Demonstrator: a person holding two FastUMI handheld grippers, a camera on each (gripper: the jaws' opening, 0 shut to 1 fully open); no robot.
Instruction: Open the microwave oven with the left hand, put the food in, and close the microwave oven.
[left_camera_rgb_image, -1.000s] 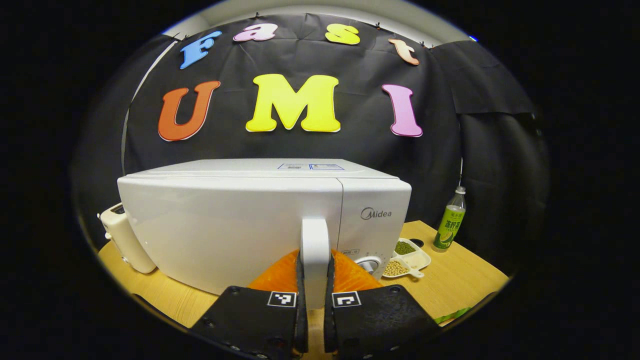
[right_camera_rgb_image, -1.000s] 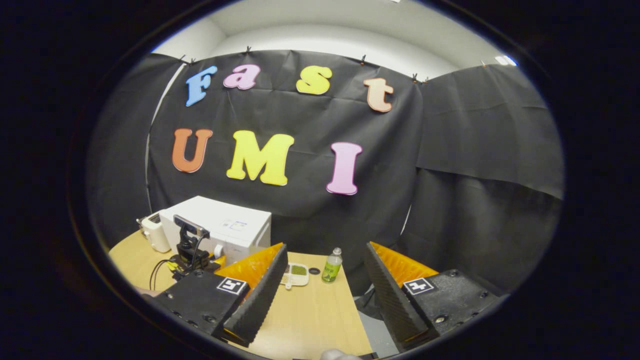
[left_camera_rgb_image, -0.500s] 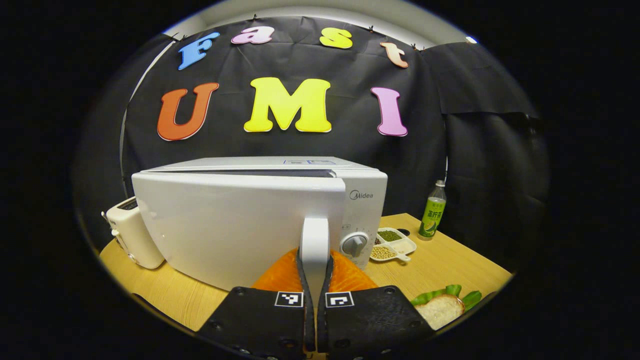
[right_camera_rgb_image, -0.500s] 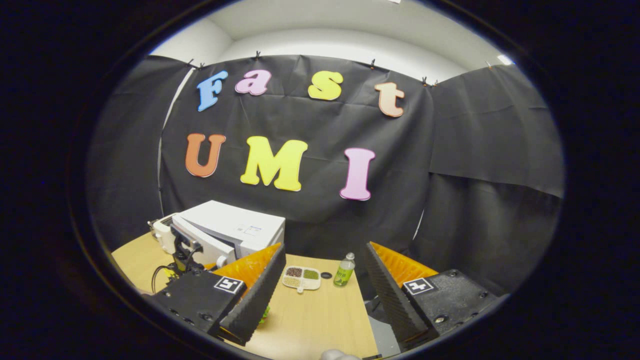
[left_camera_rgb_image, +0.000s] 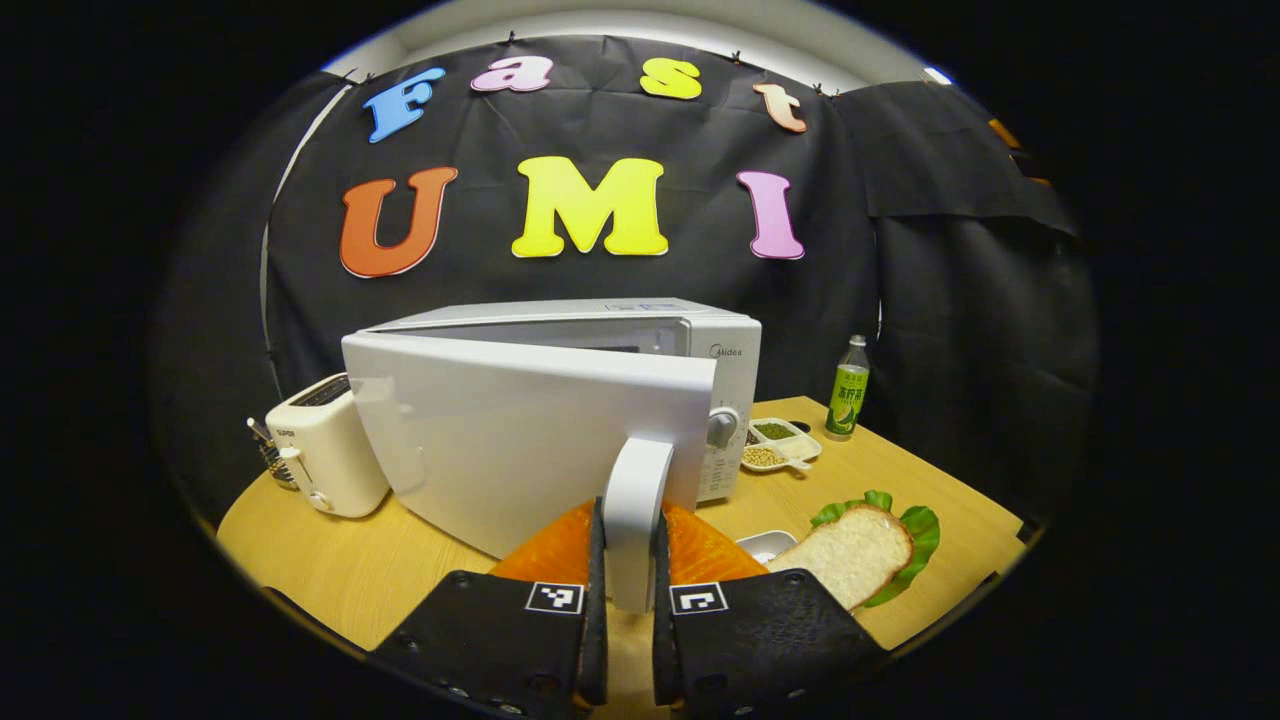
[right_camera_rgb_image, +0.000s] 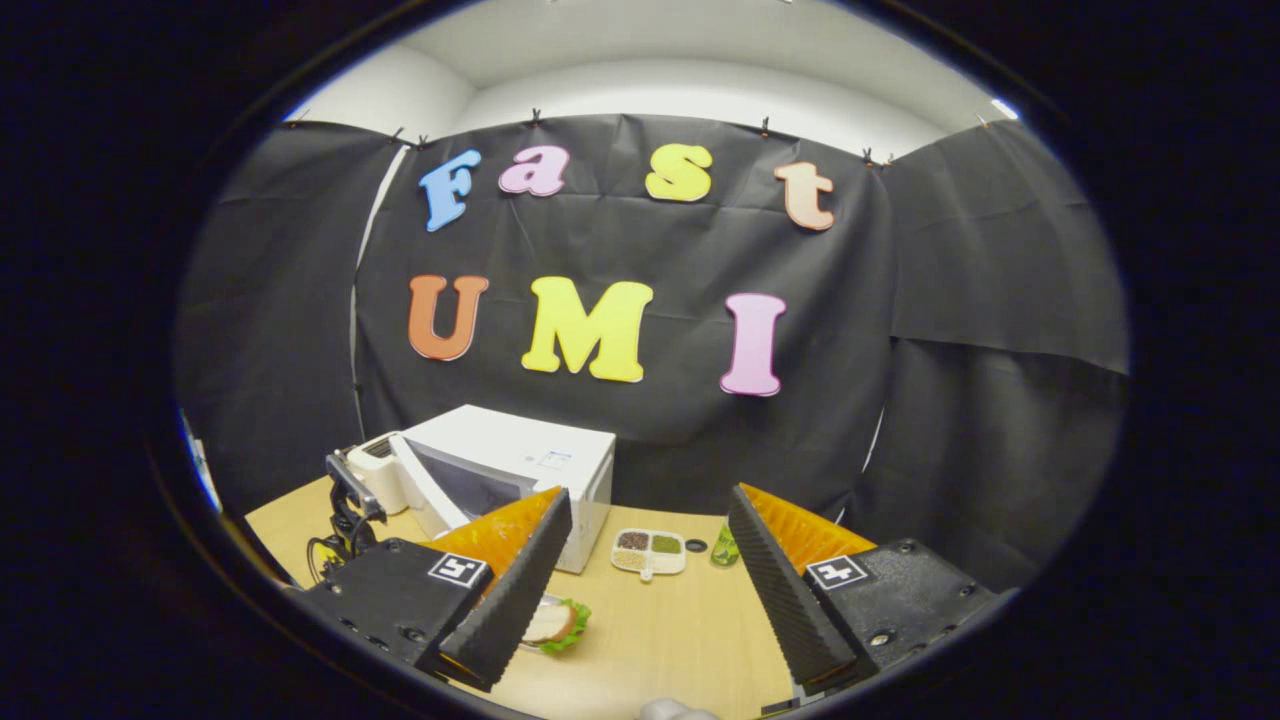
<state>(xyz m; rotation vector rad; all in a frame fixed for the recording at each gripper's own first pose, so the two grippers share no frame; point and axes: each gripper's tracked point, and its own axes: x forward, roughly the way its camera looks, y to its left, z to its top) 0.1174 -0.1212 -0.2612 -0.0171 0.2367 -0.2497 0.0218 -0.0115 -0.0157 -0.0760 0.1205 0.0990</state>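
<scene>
Already, in the left gripper view, the left gripper (left_camera_rgb_image: 628, 600) clenches the white door handle (left_camera_rgb_image: 634, 520) of the boxy white microwave (left_camera_rgb_image: 560, 400), its door partly open. In the right gripper view, the right gripper (right_camera_rgb_image: 640, 570) gapes empty; the bread-and-lettuce sandwich (right_camera_rgb_image: 556, 624) lies on the wooden table (right_camera_rgb_image: 680, 640), not yet loaded.

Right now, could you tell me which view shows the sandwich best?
The left gripper view: the sandwich lies close, its bread and lettuce plain, beside the microwave. In the right gripper view it is small and partly hidden by a finger.
</scene>
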